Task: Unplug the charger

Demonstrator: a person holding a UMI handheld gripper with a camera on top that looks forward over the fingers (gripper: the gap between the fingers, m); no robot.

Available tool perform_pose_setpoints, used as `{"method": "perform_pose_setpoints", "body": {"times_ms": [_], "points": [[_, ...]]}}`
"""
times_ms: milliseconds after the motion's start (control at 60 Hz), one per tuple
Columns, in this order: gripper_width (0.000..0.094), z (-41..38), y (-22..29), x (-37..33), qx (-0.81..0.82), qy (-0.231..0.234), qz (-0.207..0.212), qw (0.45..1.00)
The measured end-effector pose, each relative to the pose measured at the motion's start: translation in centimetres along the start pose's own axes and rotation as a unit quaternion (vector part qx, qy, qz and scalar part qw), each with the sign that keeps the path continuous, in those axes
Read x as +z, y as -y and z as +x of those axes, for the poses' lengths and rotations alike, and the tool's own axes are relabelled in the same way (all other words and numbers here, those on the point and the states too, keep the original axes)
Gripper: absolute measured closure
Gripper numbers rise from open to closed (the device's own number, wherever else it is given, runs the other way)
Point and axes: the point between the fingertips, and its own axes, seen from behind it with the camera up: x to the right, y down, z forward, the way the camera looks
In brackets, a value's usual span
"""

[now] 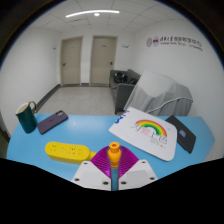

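Observation:
My gripper (114, 160) hangs over the near part of a blue table (30, 145). Its two fingers, with purple pads (101, 165), are pressed together on a small orange charger plug (114, 151), which sticks up out of the fingertips. A yellow power strip (68, 151) lies flat on the table just left of the fingers, apart from the orange plug. No cable shows between the two.
A green mug (27, 108) and a purple phone-like slab (52, 121) sit at the far left. A white sheet with a rainbow drawing (150, 131) and a dark flat object (184, 136) lie to the right. A cloth-covered chair (160, 93) stands beyond the table.

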Motion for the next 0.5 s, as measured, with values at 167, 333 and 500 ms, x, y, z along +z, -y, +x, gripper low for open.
{"method": "perform_pose_setpoints", "body": {"times_ms": [167,333,500], "points": [[0.0868,0.3,-5.6,2.9,0.001,0.003,-0.074,0.997],[0.0811,0.5,-5.9,5.0,0.005,0.011,-0.086,0.996],[0.0615,0.2,-5.3,5.7,0.029,0.039,-0.080,0.996]]}}
